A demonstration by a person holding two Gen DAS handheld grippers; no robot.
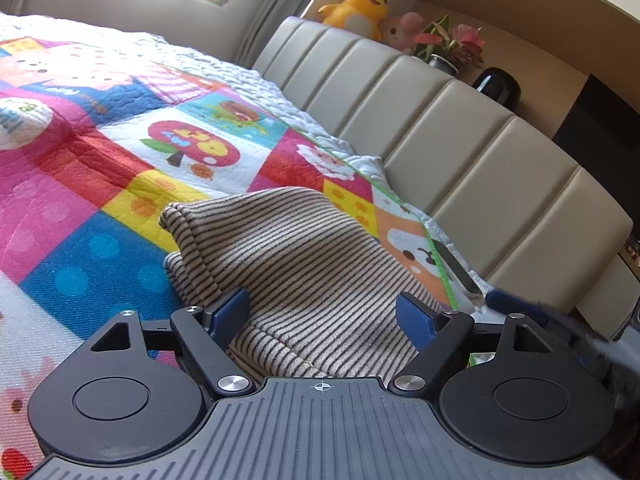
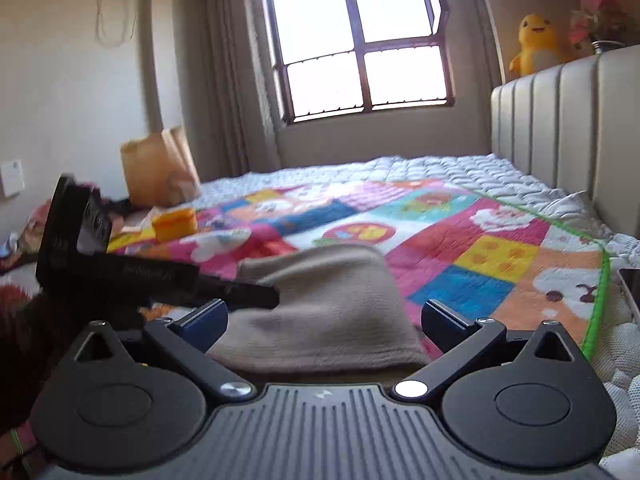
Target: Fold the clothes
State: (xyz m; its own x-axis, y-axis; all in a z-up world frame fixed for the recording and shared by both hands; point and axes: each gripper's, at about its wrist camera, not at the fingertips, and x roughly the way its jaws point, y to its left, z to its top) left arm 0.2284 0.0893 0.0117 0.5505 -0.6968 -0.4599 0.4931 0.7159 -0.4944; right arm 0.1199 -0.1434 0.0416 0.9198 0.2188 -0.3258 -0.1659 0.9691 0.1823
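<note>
A beige garment with thin dark stripes (image 1: pixel 296 256) lies bunched and partly folded on the colourful quilt (image 1: pixel 120 152). My left gripper (image 1: pixel 322 314) is open, its blue pads on either side of the garment's near edge, not closed on it. In the right wrist view the same garment (image 2: pixel 336 312) looks plain beige and lies just ahead. My right gripper (image 2: pixel 324 324) is open over its near edge. The left gripper's black body (image 2: pixel 120 264) reaches in from the left and touches the garment's left side.
A padded beige headboard (image 1: pixel 460 148) runs along the bed's right side, with a yellow plush toy (image 1: pixel 360 8), a pink plush and a potted plant (image 1: pixel 452 46) on the ledge behind it. An orange box (image 2: pixel 176 222) and a brown paper bag (image 2: pixel 156 168) sit at the bed's far left.
</note>
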